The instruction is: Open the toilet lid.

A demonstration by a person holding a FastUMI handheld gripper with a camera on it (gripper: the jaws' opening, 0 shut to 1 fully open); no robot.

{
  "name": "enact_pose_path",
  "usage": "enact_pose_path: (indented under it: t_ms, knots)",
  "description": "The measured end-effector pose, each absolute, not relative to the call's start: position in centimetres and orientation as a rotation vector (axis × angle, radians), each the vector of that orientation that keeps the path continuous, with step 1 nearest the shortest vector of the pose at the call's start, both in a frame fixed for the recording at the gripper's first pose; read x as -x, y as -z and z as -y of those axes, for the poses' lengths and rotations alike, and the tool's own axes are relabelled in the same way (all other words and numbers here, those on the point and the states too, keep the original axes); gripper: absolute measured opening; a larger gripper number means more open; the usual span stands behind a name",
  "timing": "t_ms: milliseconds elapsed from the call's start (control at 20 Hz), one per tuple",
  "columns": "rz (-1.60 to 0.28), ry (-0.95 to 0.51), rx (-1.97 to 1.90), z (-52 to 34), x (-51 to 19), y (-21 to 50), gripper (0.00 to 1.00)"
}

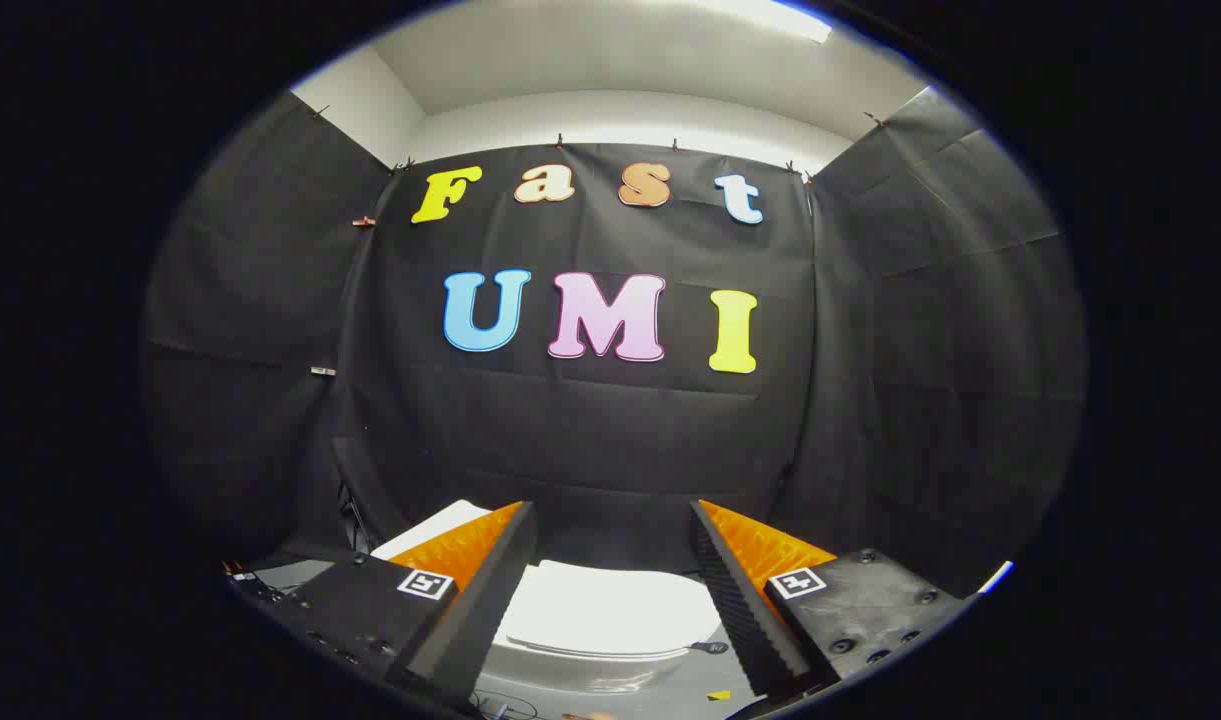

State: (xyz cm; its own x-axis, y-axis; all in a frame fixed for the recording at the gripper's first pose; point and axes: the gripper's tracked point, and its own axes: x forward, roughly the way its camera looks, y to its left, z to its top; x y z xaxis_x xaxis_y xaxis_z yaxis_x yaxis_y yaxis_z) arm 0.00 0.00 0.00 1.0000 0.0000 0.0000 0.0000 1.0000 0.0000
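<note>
Down below the gripper [610,525], between its two spread fingers, sits the white toilet [600,640], and its lid [610,605] lies flat and closed over the bowl. Both fingers [490,580] reach forward with a wide gap between them, released, holding nothing and pressing on nothing; the lid shows through that gap, beneath and a little beyond the tips. A further patch of white, which looks like part of the toilet's far-left side, peeks out to the left of the left finger, though I cannot tell exactly which part it is. Each finger carries a small square marker [426,584] on its near block. On the grey floor [690,685] to the right of the bowl lie a small dark object [712,648] and a little yellow scrap [718,695], both too small to make out. Beyond the toilet, black cloth [610,440] hangs as the booth's far wall and wraps round to left and right, pinned up with small clips [322,371]. Above the cloth a strip of white wall [610,115] shows, with a bright ceiling light [770,15] overhead.
</note>
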Motion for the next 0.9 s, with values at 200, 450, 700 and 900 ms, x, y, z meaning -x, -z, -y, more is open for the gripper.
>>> enact_pose_path:
  t_ms: [200,450,700,900]
  knots:
    - [-0.005,0.007,0.005,0.23,-0.09,0.20,0.98]
    - [-0.008,0.007,0.001,0.20,-0.06,0.14,0.98]
    - [-0.004,0.013,0.003,0.37,0.03,0.09,0.98]
    - [-0.012,0.007,-0.006,0.19,-0.12,0.33,0.98]
